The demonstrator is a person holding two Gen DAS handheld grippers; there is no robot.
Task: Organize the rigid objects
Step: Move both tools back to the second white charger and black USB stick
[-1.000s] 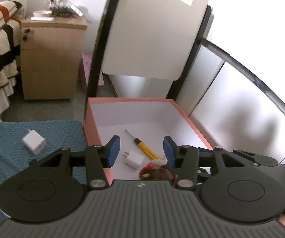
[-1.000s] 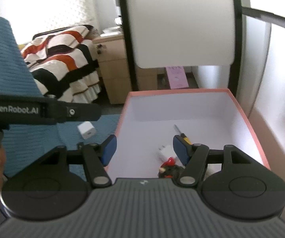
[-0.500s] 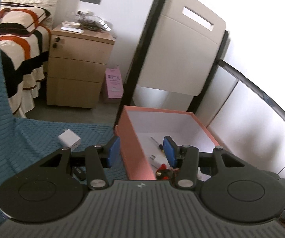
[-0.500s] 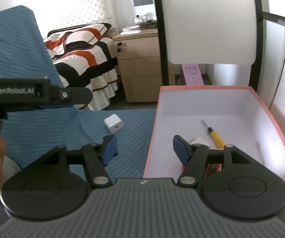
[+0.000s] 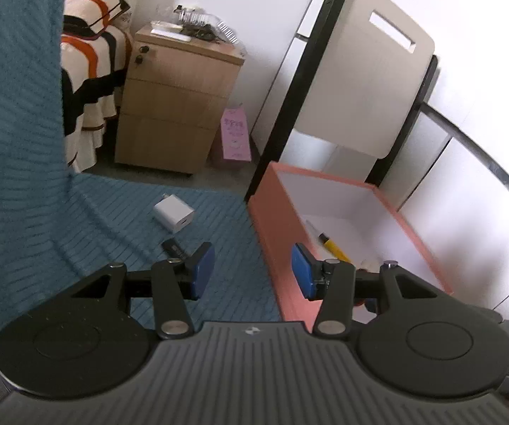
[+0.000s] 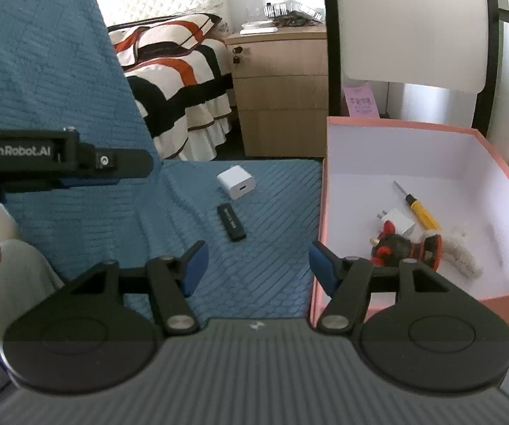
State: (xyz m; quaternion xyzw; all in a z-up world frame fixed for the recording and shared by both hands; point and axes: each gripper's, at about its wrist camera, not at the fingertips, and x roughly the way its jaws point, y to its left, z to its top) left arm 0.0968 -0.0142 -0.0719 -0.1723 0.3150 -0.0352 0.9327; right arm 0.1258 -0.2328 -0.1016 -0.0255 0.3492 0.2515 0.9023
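Readable markings in the two views

"GenRobot.AI" is printed in pale letters on the black bar of the left gripper (image 6: 59, 157), seen at the left edge of the right wrist view. A small emblem is embossed at the centre of each ribbed grey gripper housing, at the bottom middle of both views, but no letters can be made out in it. Dark printing is carried on the pink card (image 6: 360, 101) leaning by the wooden cabinet, in the upper right of the right wrist view and upper middle of the left wrist view (image 5: 236, 134); it is too blurred to be read. Faint lettering on the black USB stick (image 6: 232, 222) cannot be deciphered.
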